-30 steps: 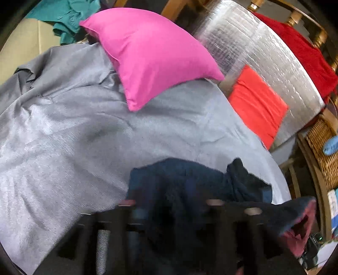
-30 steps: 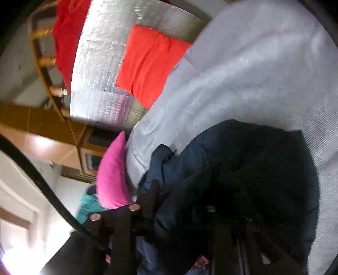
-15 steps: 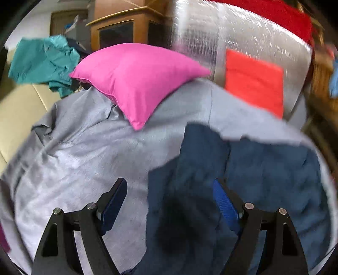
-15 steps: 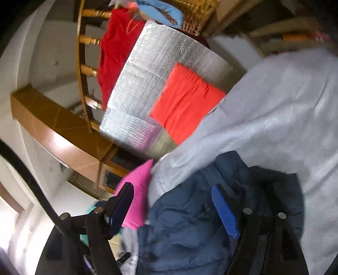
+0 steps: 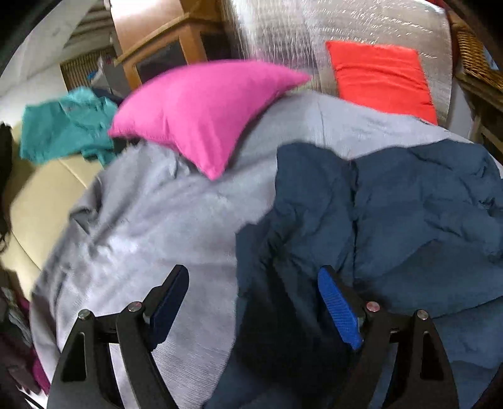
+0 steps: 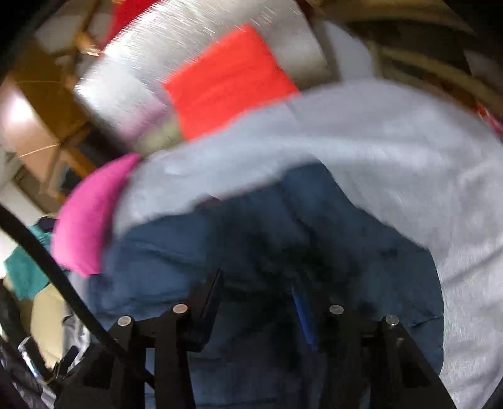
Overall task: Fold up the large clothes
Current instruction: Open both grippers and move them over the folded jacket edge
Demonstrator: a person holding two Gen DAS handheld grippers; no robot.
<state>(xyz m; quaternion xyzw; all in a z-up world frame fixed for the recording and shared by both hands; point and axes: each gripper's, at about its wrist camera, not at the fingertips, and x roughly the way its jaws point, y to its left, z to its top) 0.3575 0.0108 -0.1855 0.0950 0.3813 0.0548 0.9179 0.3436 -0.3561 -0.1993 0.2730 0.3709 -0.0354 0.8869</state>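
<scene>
Comparing the two views, the left wrist view is the sharper one: it shows the left gripper [image 5: 251, 302] with its fingers spread wide, the blue pad [image 5: 338, 310] of one finger resting at the edge of the dark blue garment [image 5: 393, 220] and the other finger over bare grey cover [image 5: 151, 226], nothing pinched between them. The garment lies crumpled in the centre right and lower right of that frame, spread on the cover. The right wrist view is heavily blurred; it shows the right gripper [image 6: 256, 302] low in the frame with its jaws closing, dark blue cloth lying between and beneath the fingers, though the blur hides whether the pads press on it. Only the left wrist view shows a teal garment [image 5: 63, 126] clearly, at the upper left on a cream surface [image 5: 41, 201], plus a wooden cabinet [image 5: 163, 47] at the top. Only the right wrist view shows a black cable [image 6: 47, 261] crossing the lower left. Both views show a pink pillow [image 5: 201, 110] on the far edge of the grey cover, and behind it a silver foil panel [image 5: 298, 28] with an orange-red cushion [image 5: 380, 78] leaning against it. A wicker basket [image 5: 474, 53] stands at the upper right edge of the left wrist view.
</scene>
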